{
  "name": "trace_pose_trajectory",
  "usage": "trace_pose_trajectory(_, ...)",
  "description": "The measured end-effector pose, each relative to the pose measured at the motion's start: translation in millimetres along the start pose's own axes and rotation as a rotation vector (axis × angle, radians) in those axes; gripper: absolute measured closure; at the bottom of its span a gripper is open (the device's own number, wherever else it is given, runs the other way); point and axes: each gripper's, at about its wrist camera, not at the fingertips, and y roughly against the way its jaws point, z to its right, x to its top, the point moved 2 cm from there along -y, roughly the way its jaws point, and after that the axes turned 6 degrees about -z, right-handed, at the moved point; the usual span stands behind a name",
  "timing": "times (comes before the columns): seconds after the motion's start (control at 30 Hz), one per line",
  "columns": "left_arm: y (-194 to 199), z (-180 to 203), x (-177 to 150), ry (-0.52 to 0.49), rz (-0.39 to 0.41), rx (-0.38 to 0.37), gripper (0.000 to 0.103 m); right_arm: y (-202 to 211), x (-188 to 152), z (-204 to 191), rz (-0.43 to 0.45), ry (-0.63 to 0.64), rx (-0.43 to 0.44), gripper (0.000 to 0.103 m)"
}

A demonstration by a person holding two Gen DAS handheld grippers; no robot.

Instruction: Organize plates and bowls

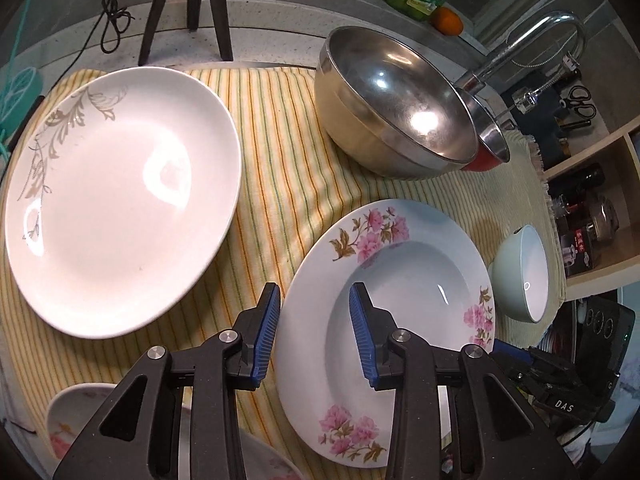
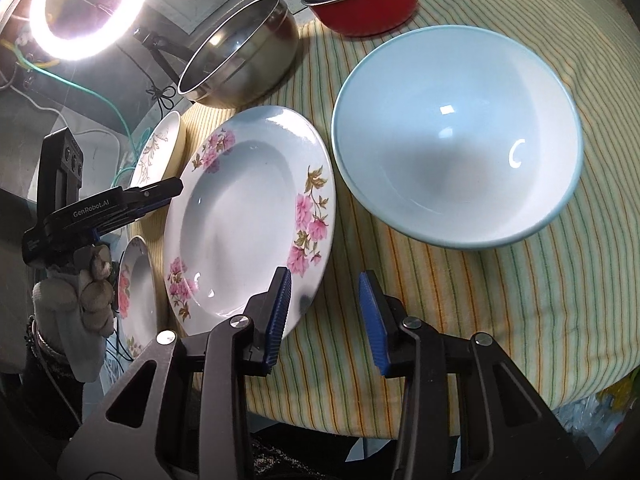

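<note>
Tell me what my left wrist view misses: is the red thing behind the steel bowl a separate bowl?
Observer: Yes. The right wrist view shows the red bowl standing on its own on the striped cloth, not nested in the steel bowl.
Operator: And the other hand's tool? I see only its edge.
Observer: The right hand-held gripper is open at the near rim of the floral plate, with nothing pinched.
Operator: Who holds my side?
Observer: A gloved hand grips the left hand-held gripper from below.
</note>
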Motion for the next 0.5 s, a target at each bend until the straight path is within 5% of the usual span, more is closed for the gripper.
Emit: trace_pose_trajectory(0.5, -6.8, -1.4, 0.7, 0.011, -0.013, -0.009, 0.07, -8.7, 5.8, -5.4, -0.031, 0.04, 0.009, 0.081)
